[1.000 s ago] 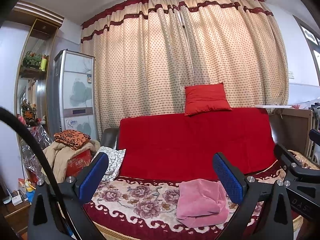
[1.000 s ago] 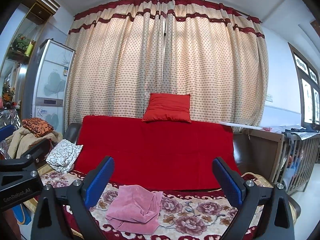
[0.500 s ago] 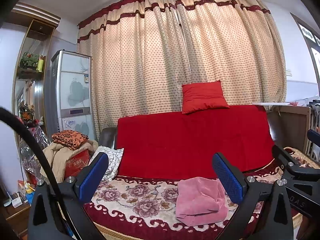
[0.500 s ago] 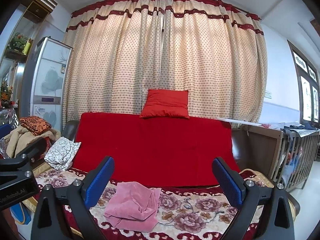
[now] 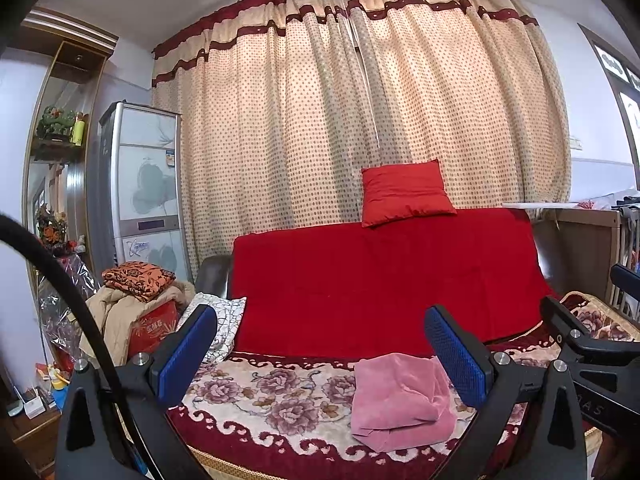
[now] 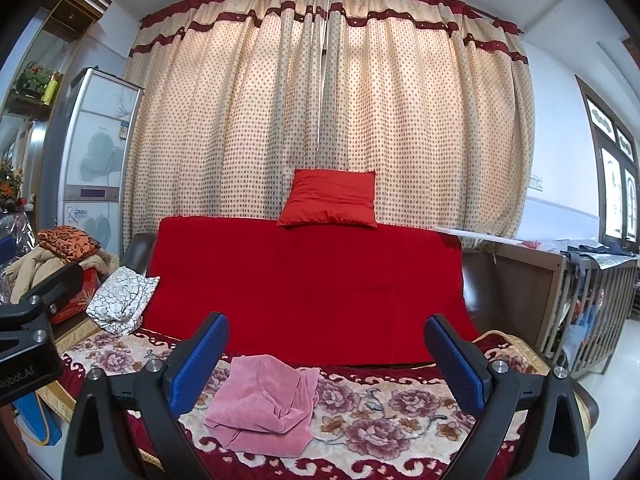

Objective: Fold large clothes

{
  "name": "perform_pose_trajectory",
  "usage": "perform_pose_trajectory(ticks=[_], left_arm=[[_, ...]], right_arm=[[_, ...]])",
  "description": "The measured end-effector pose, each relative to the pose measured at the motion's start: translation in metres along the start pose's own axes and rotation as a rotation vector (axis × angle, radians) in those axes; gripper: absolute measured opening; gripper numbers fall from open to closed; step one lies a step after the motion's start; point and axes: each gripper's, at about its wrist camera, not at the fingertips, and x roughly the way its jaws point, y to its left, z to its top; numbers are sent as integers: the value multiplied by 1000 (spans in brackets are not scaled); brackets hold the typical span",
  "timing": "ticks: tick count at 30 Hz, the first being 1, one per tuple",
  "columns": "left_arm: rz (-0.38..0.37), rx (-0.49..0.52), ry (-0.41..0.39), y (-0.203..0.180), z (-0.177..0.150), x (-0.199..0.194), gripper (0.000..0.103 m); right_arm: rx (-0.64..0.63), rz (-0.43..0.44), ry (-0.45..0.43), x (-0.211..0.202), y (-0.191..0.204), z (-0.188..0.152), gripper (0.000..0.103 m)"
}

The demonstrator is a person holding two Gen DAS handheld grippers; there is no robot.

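Garment (image 6: 266, 402), pink, lies in a loose bundle on sofa seat (image 6: 400, 412) w/ left gripper (image 5: 320, 354) & right gripper (image 6: 326, 360) both wide, empty, well back; we judge it roughly folded or still awaiting folding.

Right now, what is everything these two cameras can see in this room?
Pink garment: one, pink, crumpled on the sofa seat's floral cover.
Sofa: one, red throw over the back, flowered cover on the seat.
Cushion: one, red, on top of the sofa back.
Curtains: cream with dots, dark red bands, behind the sofa.
Patterned cloth: one, white with black lines, at the sofa's left end.
Clothes pile: beige and orange-black, left of the sofa.
Tall cabinet: one, silver, left of the curtains.
Wooden crib: one, brown, right.
Left gripper: one, black with blue pads, open.
Right gripper: one, same, open.
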Motion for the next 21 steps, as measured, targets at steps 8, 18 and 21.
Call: perform_pose_trajectory(ticks=[8,18,21], left_arm=[[-21,-8,21,2,0,6,103],[-26,-6,10,-2,-3,8,103],[-40,-7,23,-3,-7,14,103]], right_arm=[[-3,3,17,6,4,-4,100],[-3,5,25,8,8,-6,100],[-4,4,38,13,8,-9,100]])
